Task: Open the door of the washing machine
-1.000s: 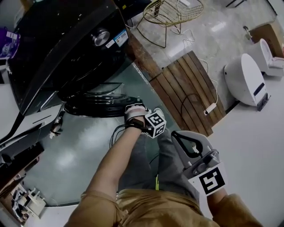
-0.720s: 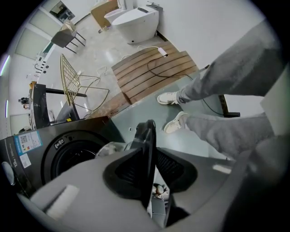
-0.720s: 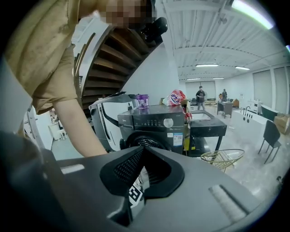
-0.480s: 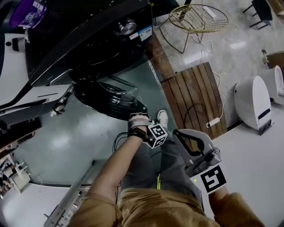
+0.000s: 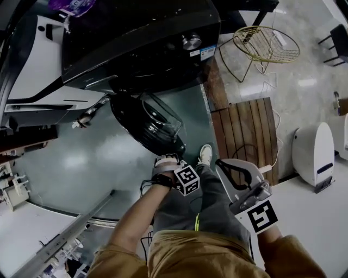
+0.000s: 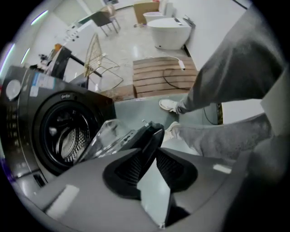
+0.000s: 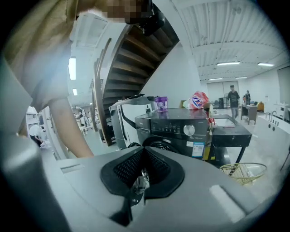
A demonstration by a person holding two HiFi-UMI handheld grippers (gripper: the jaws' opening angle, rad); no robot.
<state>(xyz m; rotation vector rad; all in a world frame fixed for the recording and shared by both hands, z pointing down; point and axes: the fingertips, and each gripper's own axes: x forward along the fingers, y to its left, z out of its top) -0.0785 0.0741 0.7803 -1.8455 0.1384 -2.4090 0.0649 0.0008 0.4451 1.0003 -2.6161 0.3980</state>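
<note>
Left gripper point(image 6: 153, 135) pinches the rim of the round black glass-windowed door point(image 5: 147, 122). Only its view shows the steel drum point(image 6: 68, 136), at nine o'clock. Right gripper point(image 7: 143, 153) is closed and empty.

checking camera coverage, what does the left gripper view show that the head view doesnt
Only the left gripper view: the perforated steel drum inside the opening, and the left gripper seen along its jaws, closed on the edge of the round glass door. Only the head view: the right gripper with its marker cube, and the purple container on top of the black front-loading washing machine. Both: that machine with its door swung open, the slatted wooden platform, the gold wire chair and the white shoe.
</note>
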